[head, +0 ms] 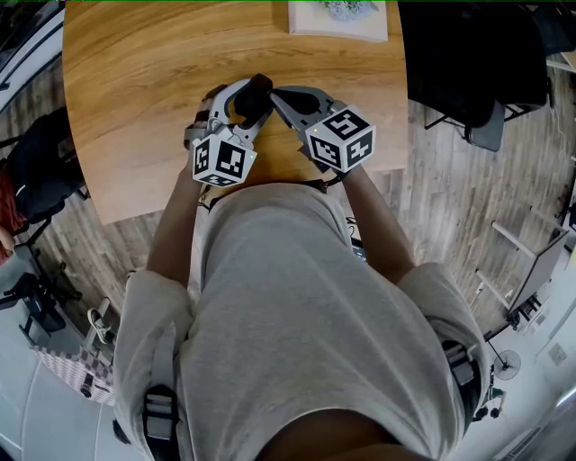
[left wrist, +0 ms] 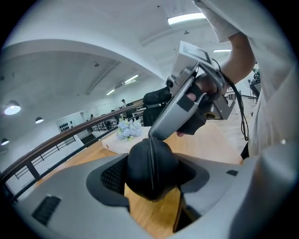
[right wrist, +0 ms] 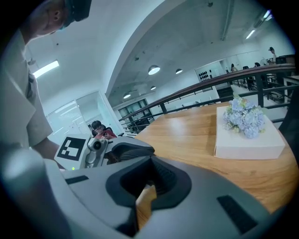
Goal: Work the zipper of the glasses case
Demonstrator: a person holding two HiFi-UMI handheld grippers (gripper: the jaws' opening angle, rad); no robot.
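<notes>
Fingers on my left gripper [left wrist: 149, 174] pinch the black case [left wrist: 138, 168] over the bench [head: 135, 108]; those on my right gripper [head: 275, 94] are pressed together, tips at its zipper [left wrist: 152, 156].

glasses case [head: 256, 94] mostly hidden by left tongs [head: 243, 104], box [head: 337, 27] cropped

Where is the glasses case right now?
The case sits clamped in the left gripper's jaws, mid head view, above the table's near edge. The shut right gripper's tip touches its zip line.
</notes>
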